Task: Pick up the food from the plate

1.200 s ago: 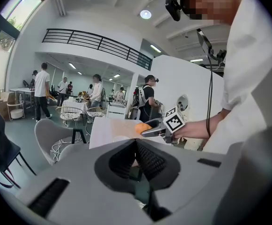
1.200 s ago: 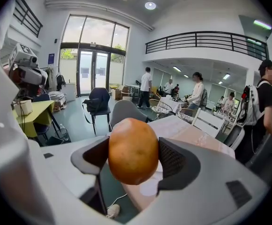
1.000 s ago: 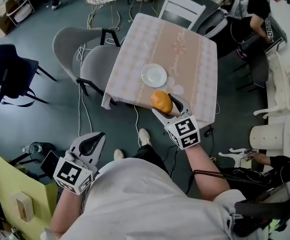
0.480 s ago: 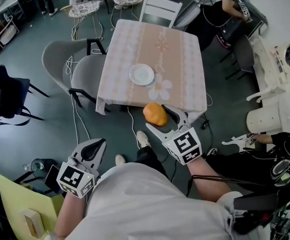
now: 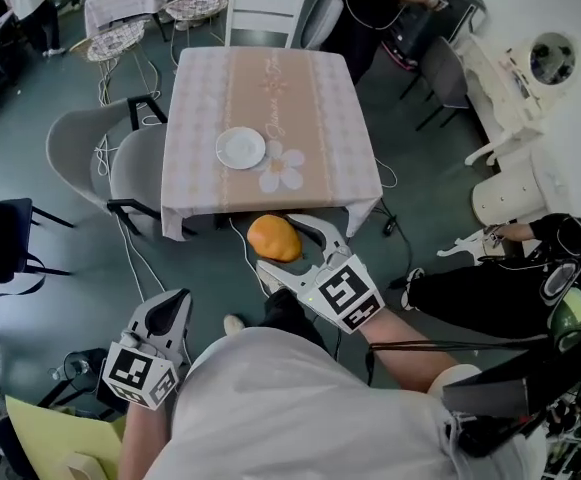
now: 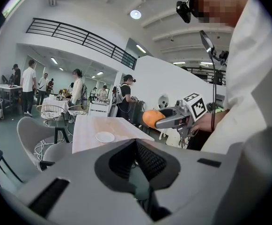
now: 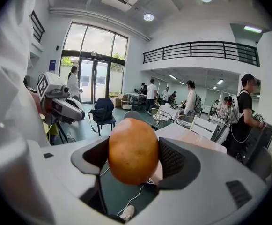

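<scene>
Food [image 5: 270,236] is pinched in the right tongs [image 5: 276,242] beyond the worktop's [image 5: 270,68] near edge; the left tongs [image 5: 175,300] are pressed together, empty. It could be dropped to the floor [image 5: 200,268] should that grip be slackened.

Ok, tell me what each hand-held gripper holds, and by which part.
The right hand-held gripper clamps the round orange food across its middle, squeezed from both sides. The left hand-held gripper is shut, empty.
</scene>
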`<state>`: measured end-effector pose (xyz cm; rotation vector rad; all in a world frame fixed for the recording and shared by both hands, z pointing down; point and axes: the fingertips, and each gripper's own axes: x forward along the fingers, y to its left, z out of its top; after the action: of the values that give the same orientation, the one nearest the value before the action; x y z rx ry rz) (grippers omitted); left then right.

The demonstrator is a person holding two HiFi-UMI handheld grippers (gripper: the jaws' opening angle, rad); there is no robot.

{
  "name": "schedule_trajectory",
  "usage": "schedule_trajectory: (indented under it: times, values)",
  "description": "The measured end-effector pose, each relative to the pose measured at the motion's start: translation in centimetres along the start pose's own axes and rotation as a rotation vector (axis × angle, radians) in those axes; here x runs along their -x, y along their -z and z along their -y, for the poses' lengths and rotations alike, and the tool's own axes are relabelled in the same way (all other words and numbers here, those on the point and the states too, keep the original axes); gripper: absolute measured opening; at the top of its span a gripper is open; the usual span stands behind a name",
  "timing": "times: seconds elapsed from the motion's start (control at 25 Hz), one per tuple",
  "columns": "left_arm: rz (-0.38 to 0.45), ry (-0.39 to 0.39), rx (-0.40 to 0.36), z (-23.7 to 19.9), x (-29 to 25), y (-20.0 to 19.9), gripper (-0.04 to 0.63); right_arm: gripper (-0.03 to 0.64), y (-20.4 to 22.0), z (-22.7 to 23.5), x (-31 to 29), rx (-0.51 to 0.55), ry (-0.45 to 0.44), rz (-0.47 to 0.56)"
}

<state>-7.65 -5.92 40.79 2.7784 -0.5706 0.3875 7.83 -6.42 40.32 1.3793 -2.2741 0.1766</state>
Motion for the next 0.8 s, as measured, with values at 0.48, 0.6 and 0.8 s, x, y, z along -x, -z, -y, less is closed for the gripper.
schedule_trajectory:
  times: [0.48, 0.6, 0.8]
  values:
    - [-0.023, 0.024, -0.013, 0.0, -0.5, 0.1, 0.008, 0.339, -0.5, -1.5, -0.2, 0.026, -0.028, 0.001]
    - [-0.023, 0.031, -0.009, 0.1, -0.7, -0.1, 0.008, 0.339, -0.6, -1.5, -0.2, 0.028, -0.029, -0.002]
    - [-0.028, 0.043, -0.016, 0.1, -1.1, 0.3, 0.008, 0.339, -0.6, -1.5, -0.3, 0.035, -0.025, 0.0]
